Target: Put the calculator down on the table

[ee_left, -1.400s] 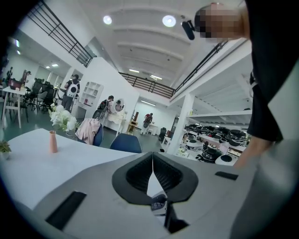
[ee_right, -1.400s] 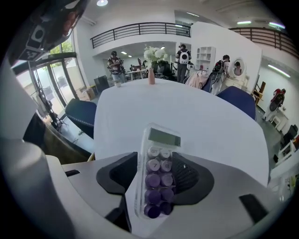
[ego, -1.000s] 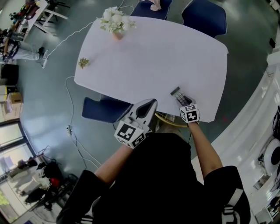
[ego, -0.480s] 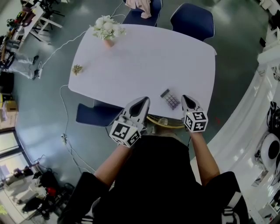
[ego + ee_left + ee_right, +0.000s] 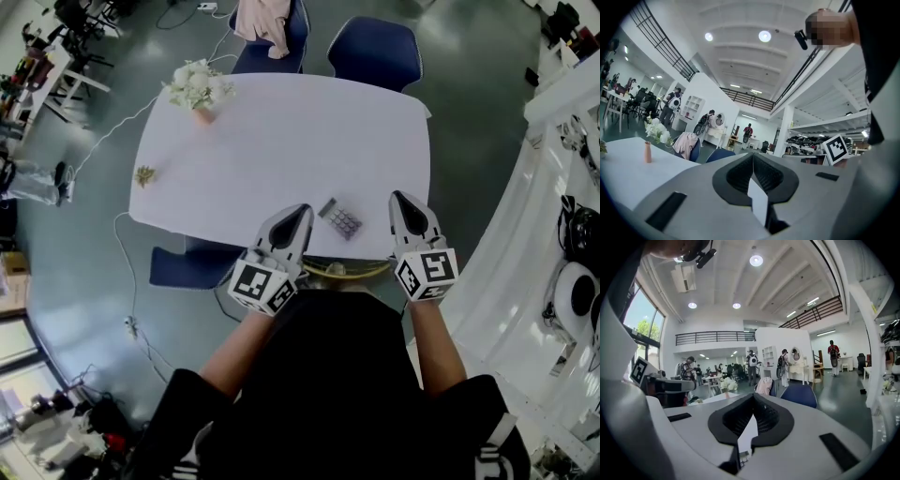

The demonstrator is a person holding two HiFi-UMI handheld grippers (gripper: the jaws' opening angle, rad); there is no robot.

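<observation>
The grey calculator [image 5: 339, 218] lies flat near the front edge of the white table [image 5: 281, 131], between my two grippers and free of both. My left gripper [image 5: 300, 210] hovers just left of it with its jaws together and nothing in them. My right gripper [image 5: 397, 197] hangs to its right, well above the table, shut and empty. In the left gripper view the left gripper [image 5: 753, 155] points level over the table [image 5: 621, 161]. In the right gripper view the right gripper [image 5: 753, 396] has its jaws pressed together.
A vase of white flowers [image 5: 198, 88] stands at the table's far left, and a small dried sprig [image 5: 143, 174] lies near the left edge. Blue chairs [image 5: 375, 52] stand behind the table, one draped with pink cloth [image 5: 263, 22], and another chair [image 5: 186, 267] is at the front left.
My right gripper has come up off the calculator and now shows shut and empty; the calculator stays on the table. Both grippers sit higher, and the head view has pulled back.
</observation>
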